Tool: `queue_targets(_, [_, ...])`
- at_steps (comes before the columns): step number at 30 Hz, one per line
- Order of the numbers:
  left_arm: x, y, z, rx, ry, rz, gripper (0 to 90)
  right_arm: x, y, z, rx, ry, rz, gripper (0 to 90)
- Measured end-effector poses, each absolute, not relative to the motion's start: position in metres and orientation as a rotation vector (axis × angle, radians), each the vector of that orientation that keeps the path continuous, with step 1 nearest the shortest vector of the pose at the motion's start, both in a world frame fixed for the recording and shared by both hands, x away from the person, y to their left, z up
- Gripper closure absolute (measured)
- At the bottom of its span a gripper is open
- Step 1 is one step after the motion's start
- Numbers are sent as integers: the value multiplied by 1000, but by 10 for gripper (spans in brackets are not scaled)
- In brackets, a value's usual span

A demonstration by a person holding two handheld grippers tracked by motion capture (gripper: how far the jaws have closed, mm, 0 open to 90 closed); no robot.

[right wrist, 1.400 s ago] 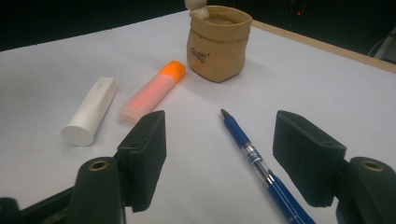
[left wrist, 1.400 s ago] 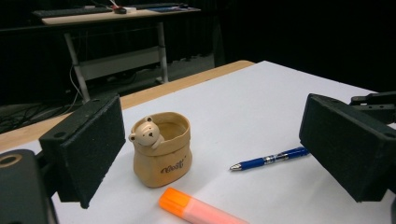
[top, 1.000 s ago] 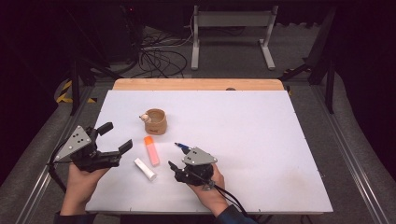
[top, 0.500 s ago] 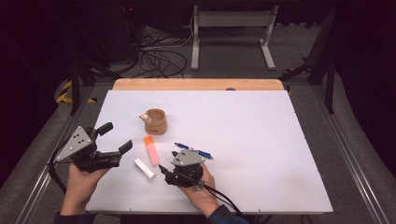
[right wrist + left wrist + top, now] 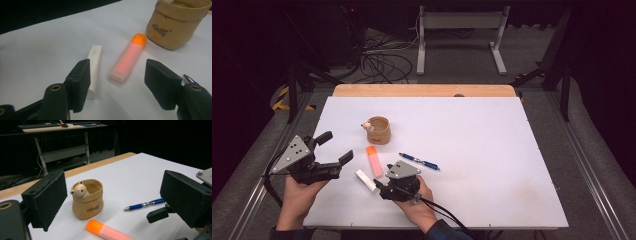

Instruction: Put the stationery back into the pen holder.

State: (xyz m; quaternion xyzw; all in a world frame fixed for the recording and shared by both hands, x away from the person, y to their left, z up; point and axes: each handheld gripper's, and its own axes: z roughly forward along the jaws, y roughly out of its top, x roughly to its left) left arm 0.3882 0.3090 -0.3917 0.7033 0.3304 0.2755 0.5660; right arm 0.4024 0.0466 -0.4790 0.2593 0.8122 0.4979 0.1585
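I keep both grippers released. Beyond my left gripper [image 5: 332, 148], between its wide jaws, stands the bear pot [image 5: 87, 198], likely the container. My right gripper [image 5: 116, 83] frames the orange highlighter [image 5: 127, 58]; the white eraser [image 5: 94, 66] touches its left jaw, the blue pen [image 5: 419, 161] behind.

White-topped table with a few small desk items

The table [image 5: 492, 165], wood-edged at its far side, carries a tan bear-figure pot [image 5: 378, 130], an orange highlighter [image 5: 373, 160], a white eraser-like stick [image 5: 366, 180] just beside it, and a blue pen [image 5: 419, 161].
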Motion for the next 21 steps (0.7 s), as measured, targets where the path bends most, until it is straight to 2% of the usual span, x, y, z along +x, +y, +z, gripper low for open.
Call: queue_targets(21, [386, 313, -389, 1636, 777, 678, 86, 398, 68, -487, 748, 2371, 1379, 386])
